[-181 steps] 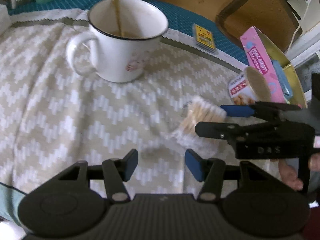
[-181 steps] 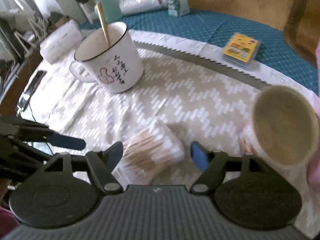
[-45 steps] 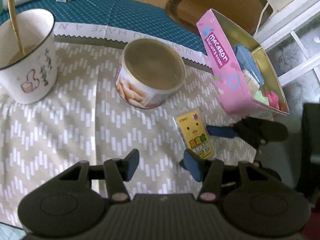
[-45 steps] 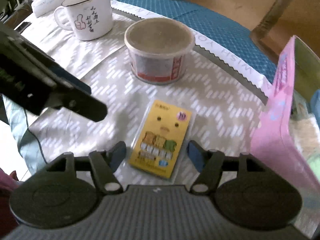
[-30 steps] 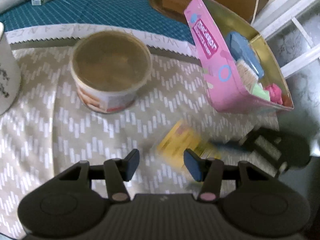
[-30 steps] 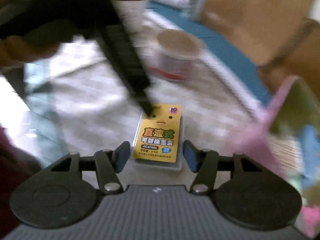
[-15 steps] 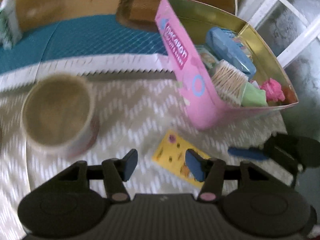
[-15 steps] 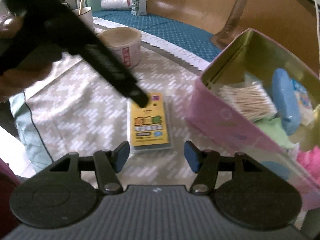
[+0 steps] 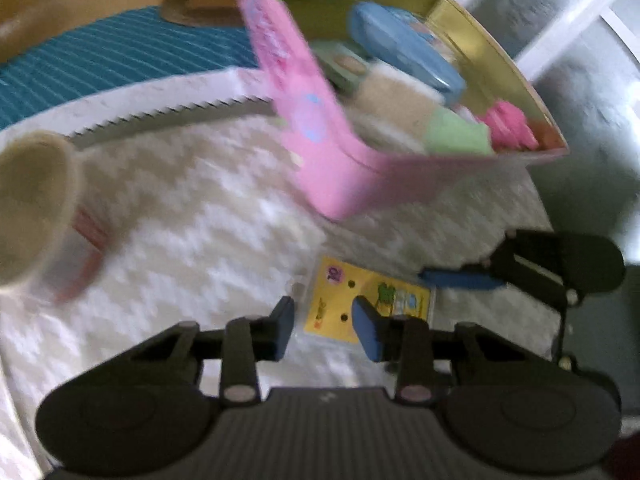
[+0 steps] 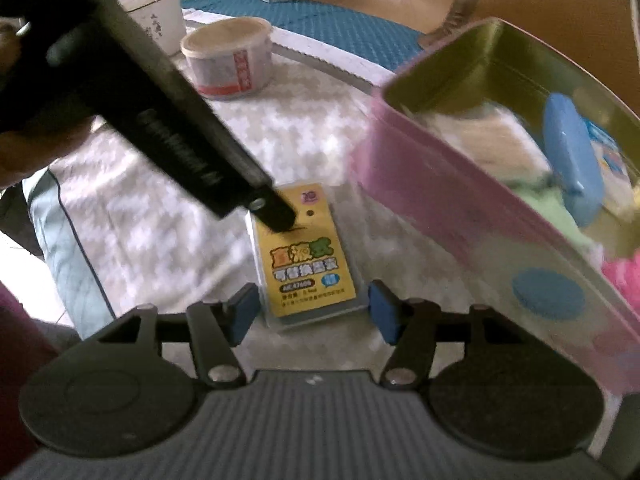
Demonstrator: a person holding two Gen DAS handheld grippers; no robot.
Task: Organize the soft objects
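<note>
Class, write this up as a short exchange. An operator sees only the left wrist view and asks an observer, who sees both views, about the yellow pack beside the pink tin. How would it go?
Operator: Does the right gripper have the yellow pack?
Observer: No. The right gripper straddles the near end of the yellow pack, with both pads clear of its sides.
Operator: Is my left gripper on the pack?
Observer: The left gripper has its jaws closing, with nothing gripped. In the right wrist view one fingertip hangs over the pack's far end, but I cannot tell if it touches.
Operator: What stands beyond the round tub?
Observer: A white mug with a stick in it stands behind the round tub.
</note>
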